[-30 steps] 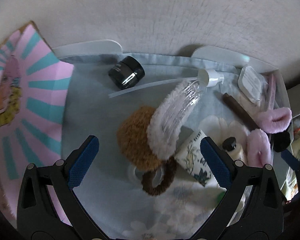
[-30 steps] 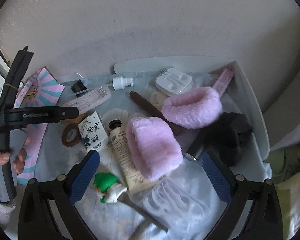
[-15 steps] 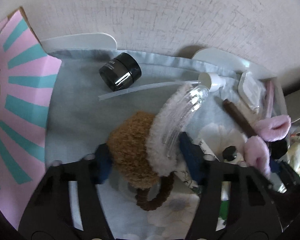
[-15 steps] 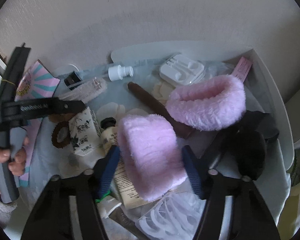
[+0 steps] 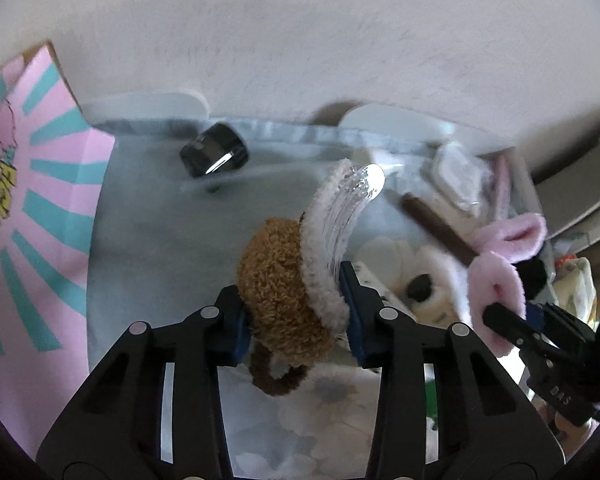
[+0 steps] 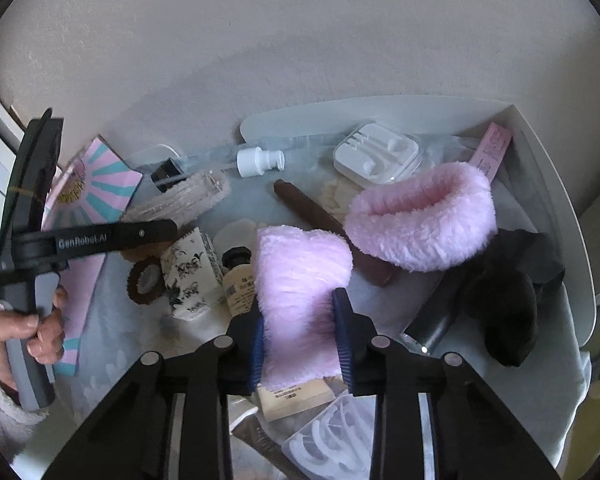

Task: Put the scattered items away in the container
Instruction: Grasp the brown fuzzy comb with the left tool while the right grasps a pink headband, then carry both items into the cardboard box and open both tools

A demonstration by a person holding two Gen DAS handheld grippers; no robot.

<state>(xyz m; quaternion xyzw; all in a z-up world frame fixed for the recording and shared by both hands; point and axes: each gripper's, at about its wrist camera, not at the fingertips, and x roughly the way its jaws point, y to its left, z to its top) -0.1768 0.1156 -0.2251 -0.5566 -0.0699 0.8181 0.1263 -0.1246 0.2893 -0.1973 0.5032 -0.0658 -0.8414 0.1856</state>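
While both sets of jaws have just been closing, the left gripper clamps a brown fuzzy scrunchie with a white fluffy band (possibly one clear-backed piece; blurred). The right gripper pinches a pink plush band. A second pink band lies at two o'clock, inside the white container.

Jar behind scrunchie; wristband left of pouch.
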